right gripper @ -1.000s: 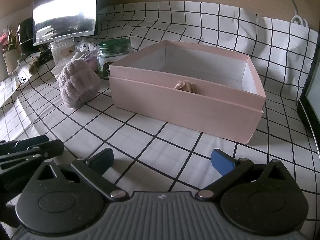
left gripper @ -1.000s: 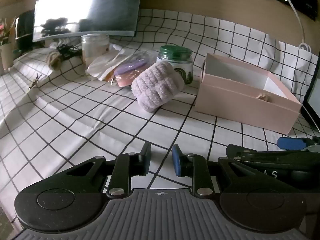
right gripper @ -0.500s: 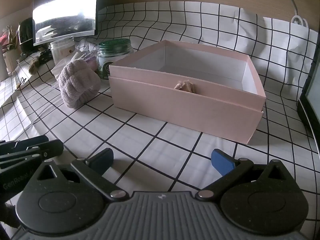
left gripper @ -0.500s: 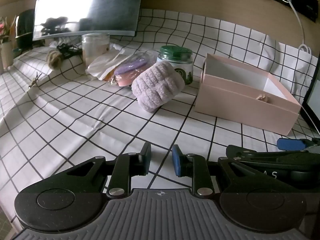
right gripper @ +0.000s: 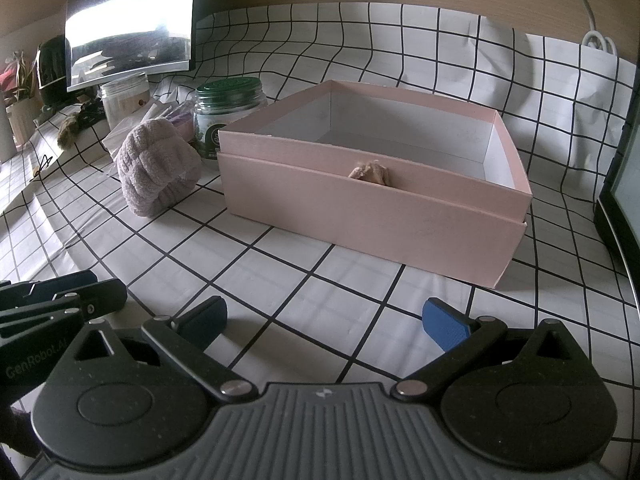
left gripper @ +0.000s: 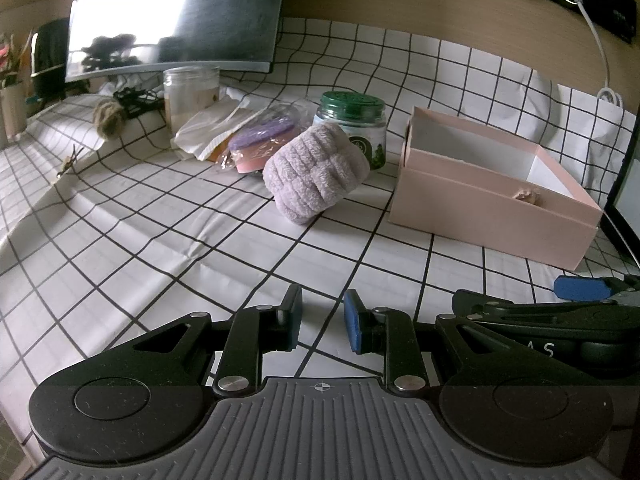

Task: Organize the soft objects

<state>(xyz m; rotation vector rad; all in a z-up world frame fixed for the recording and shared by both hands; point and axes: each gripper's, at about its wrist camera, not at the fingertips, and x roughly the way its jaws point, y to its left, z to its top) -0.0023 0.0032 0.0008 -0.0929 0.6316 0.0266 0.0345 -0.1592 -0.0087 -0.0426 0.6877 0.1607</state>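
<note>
A fluffy lilac soft roll (left gripper: 316, 172) (right gripper: 156, 168) lies on the checked cloth, left of an open pink box (left gripper: 492, 208) (right gripper: 360, 216). A small beige soft piece (left gripper: 528, 196) (right gripper: 368, 172) peeks over the box's near wall from inside. My left gripper (left gripper: 323, 308) hovers low over the cloth well in front of the roll, its jaws a narrow gap apart with nothing between them. My right gripper (right gripper: 324, 312) stands wide open and empty in front of the box. A brown fuzzy scrunchie (left gripper: 108, 118) lies far back left.
A green-lidded jar (left gripper: 352, 120) stands right behind the roll, with wrapped pink and purple pads (left gripper: 260, 148), white packets and a clear jar (left gripper: 192, 92) to its left. A monitor (left gripper: 176, 16) rises at the back; a dark screen edge (right gripper: 624, 184) borders the right.
</note>
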